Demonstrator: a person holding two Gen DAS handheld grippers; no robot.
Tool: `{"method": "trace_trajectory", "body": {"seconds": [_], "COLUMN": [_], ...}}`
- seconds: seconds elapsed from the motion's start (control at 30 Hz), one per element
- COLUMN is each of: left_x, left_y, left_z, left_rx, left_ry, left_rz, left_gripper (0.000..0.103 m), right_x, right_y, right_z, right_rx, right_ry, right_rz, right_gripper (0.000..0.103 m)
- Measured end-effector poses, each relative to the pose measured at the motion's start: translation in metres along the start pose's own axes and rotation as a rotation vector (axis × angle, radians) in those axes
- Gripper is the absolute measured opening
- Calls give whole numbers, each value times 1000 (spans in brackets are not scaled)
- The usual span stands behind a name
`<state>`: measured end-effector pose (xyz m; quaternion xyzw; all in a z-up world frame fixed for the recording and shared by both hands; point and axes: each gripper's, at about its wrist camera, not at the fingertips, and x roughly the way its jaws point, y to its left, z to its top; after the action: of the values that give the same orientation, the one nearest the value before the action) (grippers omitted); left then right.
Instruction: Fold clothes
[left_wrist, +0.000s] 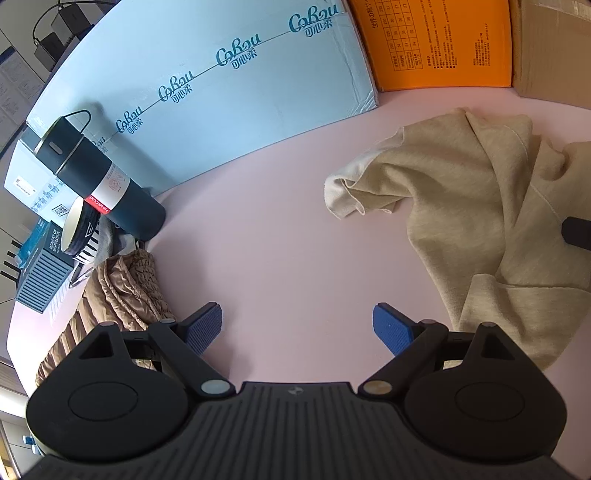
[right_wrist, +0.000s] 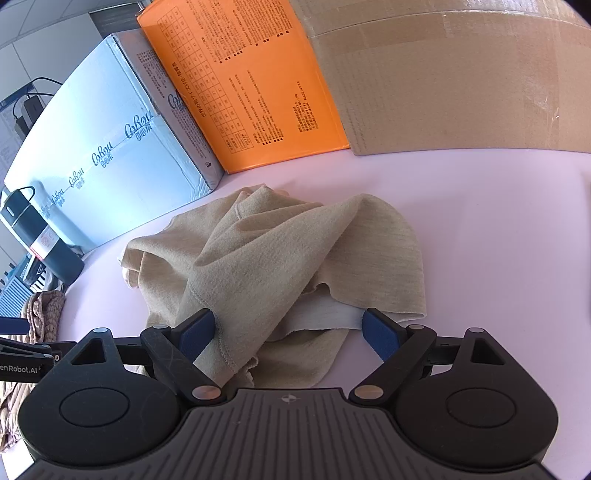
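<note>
Beige knit garment (right_wrist: 273, 258), soft and limp, should bunch easily; take its near hem, since left gripper (left_wrist: 297, 326) and right gripper (right_wrist: 288, 334) both gape empty.

Beige knit garment (right_wrist: 266, 258) lies crumpled, unfolded, in loose heap on pink worktop (right_wrist: 480, 240). Folds overlap; paler inner face shows at near edge. Stitched hem runs down near-left side. Sleeve-like end (left_wrist: 354, 192) trails out to left, bunched.
</note>
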<state>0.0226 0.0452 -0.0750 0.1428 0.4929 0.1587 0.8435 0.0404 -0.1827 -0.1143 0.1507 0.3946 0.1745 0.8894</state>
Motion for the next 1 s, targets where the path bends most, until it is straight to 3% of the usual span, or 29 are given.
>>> {"method": "trace_trajectory", "body": {"seconds": [1.0], "left_x": [-13], "left_y": [0], "left_z": [0], "left_rx": [61], "left_ry": [-25], "left_rz": [99], "left_gripper": [88], "right_x": [2], "right_y": [1], "right_z": [-4], "right_rx": [-26], "right_ry": [-27], "right_rz": [12], "right_gripper": [93]}}
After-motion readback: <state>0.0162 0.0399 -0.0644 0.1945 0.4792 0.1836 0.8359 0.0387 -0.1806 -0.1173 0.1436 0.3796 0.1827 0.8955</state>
